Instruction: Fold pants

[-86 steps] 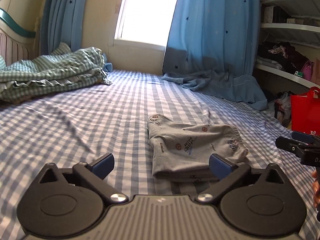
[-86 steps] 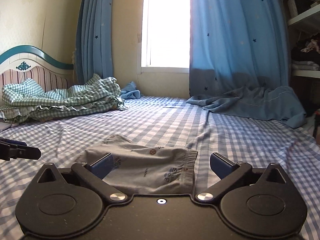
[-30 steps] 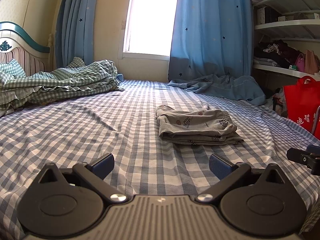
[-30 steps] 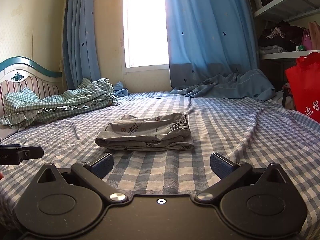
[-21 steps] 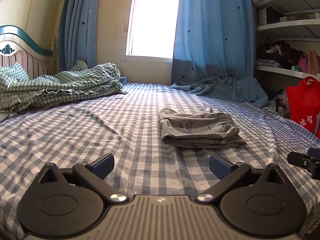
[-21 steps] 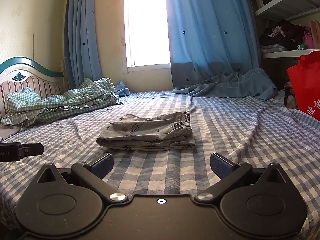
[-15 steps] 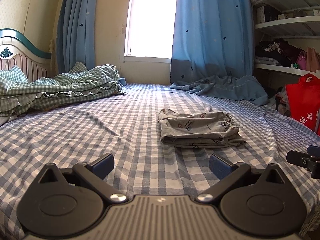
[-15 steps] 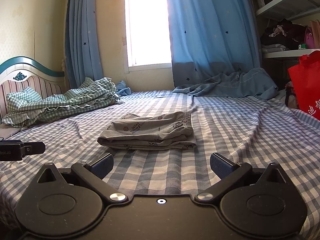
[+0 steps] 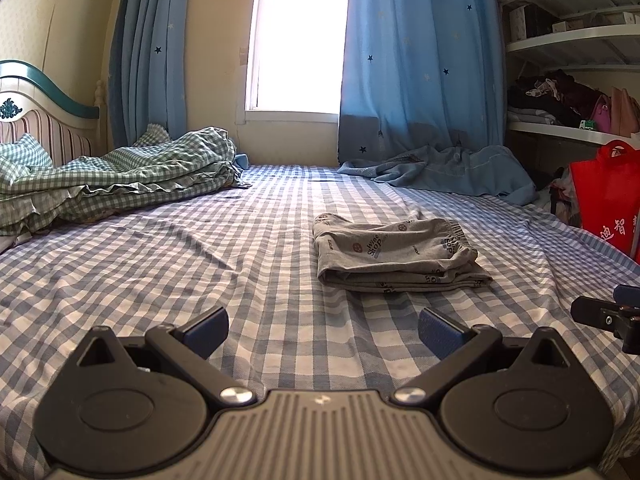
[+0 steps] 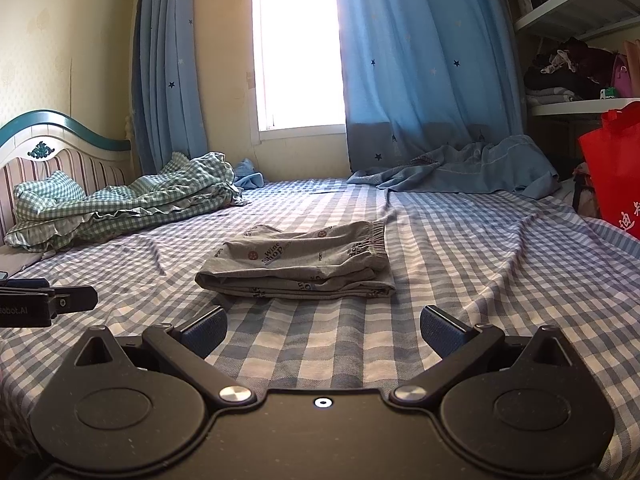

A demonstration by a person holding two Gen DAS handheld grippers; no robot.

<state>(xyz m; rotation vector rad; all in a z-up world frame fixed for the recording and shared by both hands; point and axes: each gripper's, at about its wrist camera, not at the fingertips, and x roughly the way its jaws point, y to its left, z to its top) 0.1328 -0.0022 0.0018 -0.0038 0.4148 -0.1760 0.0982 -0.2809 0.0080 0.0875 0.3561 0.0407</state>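
The grey printed pants [image 9: 394,254] lie folded in a flat stack on the blue checked bed sheet [image 9: 160,272], waistband to the right. They also show in the right wrist view as the pants [image 10: 300,262], ahead and slightly left. My left gripper [image 9: 322,326] is open, well short of the pants, with nothing between its fingers. My right gripper [image 10: 323,328] is open too and holds nothing. Each gripper's tip shows in the other's view: the right gripper [image 9: 608,316] at the right edge, the left gripper [image 10: 60,300] at the left edge.
A green checked quilt [image 9: 112,176] is bunched by the headboard [image 10: 60,148] at the left. Blue curtains [image 9: 420,80] hang at the window, one pooling on the bed's far end. A red bag [image 9: 608,196] and shelves [image 9: 568,48] stand at the right.
Both grippers have drawn back from the folded pants, which now lie farther off on the sheet. In the last half second the views have hardly shifted.
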